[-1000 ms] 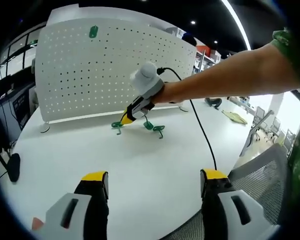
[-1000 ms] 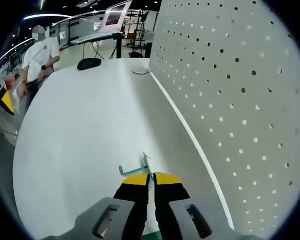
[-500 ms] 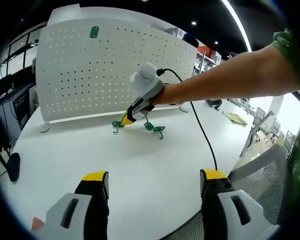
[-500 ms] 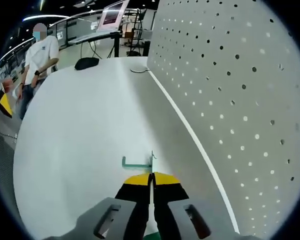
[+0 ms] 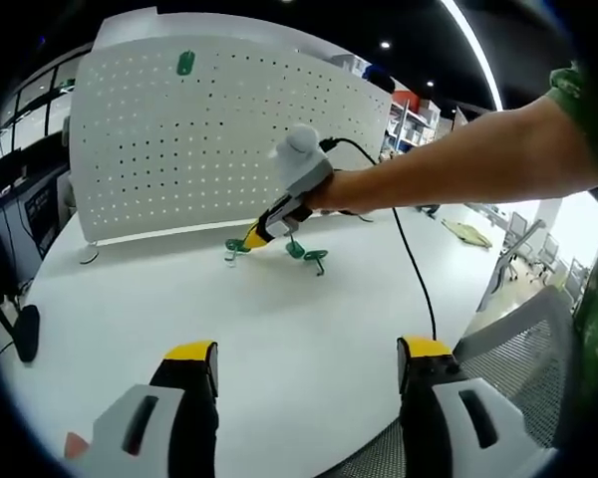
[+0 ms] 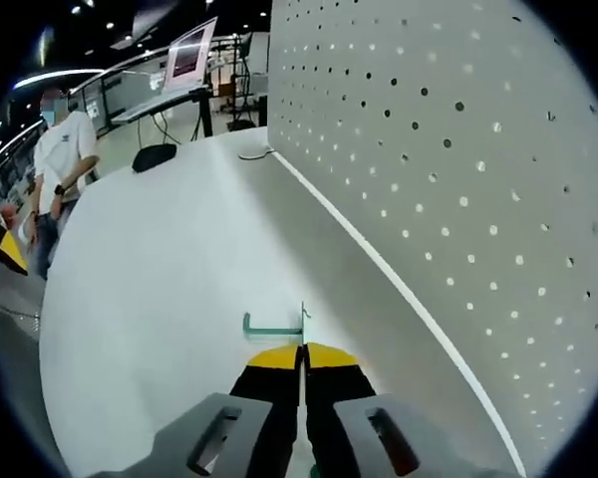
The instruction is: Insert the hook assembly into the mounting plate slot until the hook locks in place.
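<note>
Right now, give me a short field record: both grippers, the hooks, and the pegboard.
left gripper: open, jaws wide apart, holding nothing, low over the white table
right gripper: jaws closed on a green hook, just above the table near the board's foot
loose hooks: green, lying on the table beside the right gripper
mounted hook: green, already on the pegboard near its top edge
pegboard: white, upright on the table
held hook: not yet in the board
</note>
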Tool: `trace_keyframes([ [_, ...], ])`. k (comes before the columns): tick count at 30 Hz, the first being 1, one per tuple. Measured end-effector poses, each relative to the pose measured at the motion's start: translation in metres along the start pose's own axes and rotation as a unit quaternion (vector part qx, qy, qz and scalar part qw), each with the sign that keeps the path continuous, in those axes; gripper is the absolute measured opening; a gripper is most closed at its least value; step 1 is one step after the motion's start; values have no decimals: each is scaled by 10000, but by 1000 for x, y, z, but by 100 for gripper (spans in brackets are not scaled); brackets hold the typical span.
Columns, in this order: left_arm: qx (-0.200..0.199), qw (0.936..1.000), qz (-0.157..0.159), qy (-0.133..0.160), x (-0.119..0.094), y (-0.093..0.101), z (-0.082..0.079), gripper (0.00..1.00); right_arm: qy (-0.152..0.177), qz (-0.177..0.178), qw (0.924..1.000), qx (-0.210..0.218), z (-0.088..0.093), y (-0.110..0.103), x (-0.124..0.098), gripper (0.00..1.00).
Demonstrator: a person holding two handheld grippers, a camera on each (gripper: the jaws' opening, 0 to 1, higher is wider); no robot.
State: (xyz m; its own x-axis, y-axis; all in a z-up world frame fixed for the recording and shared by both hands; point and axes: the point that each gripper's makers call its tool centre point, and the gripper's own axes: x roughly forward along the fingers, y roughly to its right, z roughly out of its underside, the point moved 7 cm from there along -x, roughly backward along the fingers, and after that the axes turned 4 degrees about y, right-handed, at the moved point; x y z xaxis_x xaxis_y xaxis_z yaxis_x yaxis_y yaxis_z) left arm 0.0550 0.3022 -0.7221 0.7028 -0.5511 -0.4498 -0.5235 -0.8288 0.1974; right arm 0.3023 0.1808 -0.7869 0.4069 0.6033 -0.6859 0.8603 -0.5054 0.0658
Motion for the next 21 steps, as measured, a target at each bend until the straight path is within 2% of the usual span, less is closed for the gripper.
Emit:
trace_keyframes([
  [8, 9, 10000, -2, 9, 0, 1, 0, 75, 125, 30, 9995, 304, 5, -4, -3, 0],
  [15, 20, 10000, 10, 28, 0, 1, -1, 74, 408, 88, 9963, 751, 7, -8, -10, 0],
  [21, 25, 10000, 19, 19, 0, 2, -1, 74, 539, 119, 9947, 863, 8, -12, -15, 0],
])
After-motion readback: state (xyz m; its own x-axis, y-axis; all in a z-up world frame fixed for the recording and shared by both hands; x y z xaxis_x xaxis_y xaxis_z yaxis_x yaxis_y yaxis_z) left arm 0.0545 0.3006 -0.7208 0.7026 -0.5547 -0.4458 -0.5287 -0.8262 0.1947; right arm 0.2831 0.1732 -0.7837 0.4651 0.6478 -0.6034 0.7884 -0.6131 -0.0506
